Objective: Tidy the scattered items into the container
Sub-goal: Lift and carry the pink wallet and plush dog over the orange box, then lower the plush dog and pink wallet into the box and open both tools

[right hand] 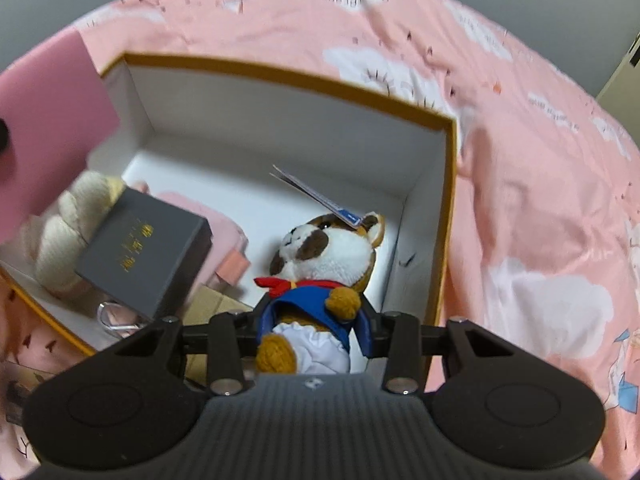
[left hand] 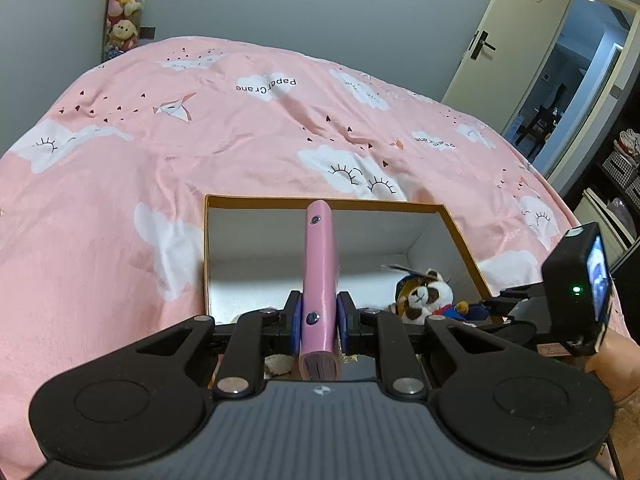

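The pink notebook (left hand: 319, 280) has a smooth, leather-like cover with metal snaps. The plush dog (right hand: 320, 264) is fuzzy cloth, the cardboard box (right hand: 280, 76) matt, white inside. The bed cover (left hand: 120, 184) is soft printed cloth.

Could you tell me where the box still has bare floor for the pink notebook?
Free: the white floor along the far wall, behind the plush. Crowded: the near left, with the grey case, yarn and pink cloth.

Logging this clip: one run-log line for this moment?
left tool: shut on notebook | right tool: shut on plush | both over box
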`<state>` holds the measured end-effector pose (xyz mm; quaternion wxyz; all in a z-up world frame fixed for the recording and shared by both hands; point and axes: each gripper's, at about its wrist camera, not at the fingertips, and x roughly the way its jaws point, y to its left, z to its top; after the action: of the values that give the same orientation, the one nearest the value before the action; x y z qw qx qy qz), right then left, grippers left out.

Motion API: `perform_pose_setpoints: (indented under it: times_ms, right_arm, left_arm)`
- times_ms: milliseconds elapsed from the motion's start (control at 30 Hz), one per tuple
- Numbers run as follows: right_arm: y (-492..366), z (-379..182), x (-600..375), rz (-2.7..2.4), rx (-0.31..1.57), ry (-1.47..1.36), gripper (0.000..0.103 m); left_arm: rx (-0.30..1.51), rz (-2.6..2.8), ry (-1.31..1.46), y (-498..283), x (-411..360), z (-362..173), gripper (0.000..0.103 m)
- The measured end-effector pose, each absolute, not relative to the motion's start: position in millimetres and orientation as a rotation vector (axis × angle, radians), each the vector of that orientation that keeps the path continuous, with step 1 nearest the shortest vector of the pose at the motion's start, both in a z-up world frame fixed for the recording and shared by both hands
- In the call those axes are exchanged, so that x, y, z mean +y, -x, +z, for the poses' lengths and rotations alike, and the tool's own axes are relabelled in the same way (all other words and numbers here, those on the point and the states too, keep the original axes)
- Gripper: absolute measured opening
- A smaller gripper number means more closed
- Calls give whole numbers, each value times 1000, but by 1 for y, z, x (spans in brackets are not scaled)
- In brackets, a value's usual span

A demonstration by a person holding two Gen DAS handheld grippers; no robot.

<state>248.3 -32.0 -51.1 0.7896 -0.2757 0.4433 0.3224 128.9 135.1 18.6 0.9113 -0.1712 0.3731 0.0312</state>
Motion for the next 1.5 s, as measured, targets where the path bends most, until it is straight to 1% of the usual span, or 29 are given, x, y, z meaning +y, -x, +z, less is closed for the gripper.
perform_pose_setpoints:
  times_ms: [200, 300, 400, 433, 500, 533, 567, 667, 700, 833, 1033, 1300, 1500]
  right_arm:
    - [-247, -58, -24, 711, 997, 711, 47]
    - [-248, -53, -26, 708, 999, 720, 54]
    - [-249, -45, -31, 715, 997, 708, 55]
    - [-249, -42, -33, 721, 995, 700, 53]
    - [-249, -40, -33, 735, 999, 694, 40]
    - [-249, -40, -32, 736, 1003, 692, 31]
    - [-250, -43, -32, 735, 1012, 693, 26]
    - [-251, -56, -32, 730, 1047, 709, 18]
    - [-250, -59, -31, 725, 1048, 721, 18]
    - [-245, -53, -34, 745, 1017, 700, 18]
    - [-241, -34, -41, 749, 945, 666, 19]
    - [-243, -27, -47, 751, 931, 644, 19]
    - [-248, -32, -52, 745, 934, 631, 19]
  left_arm:
    - [782, 74, 374, -133, 142, 14, 20]
    - [787, 79, 371, -134, 144, 13, 20]
    - [786, 81, 372, -135, 146, 14, 20]
    - [783, 82, 375, -136, 146, 14, 20]
    - [777, 83, 375, -139, 148, 15, 20]
    - [773, 82, 368, -141, 148, 15, 20]
    - [771, 83, 357, -144, 148, 15, 20]
    - [773, 91, 304, -155, 148, 15, 20]
    - [777, 91, 281, -159, 148, 15, 20]
    - [810, 82, 127, -182, 142, 7, 20]
    - [862, 33, -201, -208, 110, -16, 20]
    - [896, -57, -583, -226, 72, -54, 20]
    - [883, -120, -847, -225, 49, -78, 21]
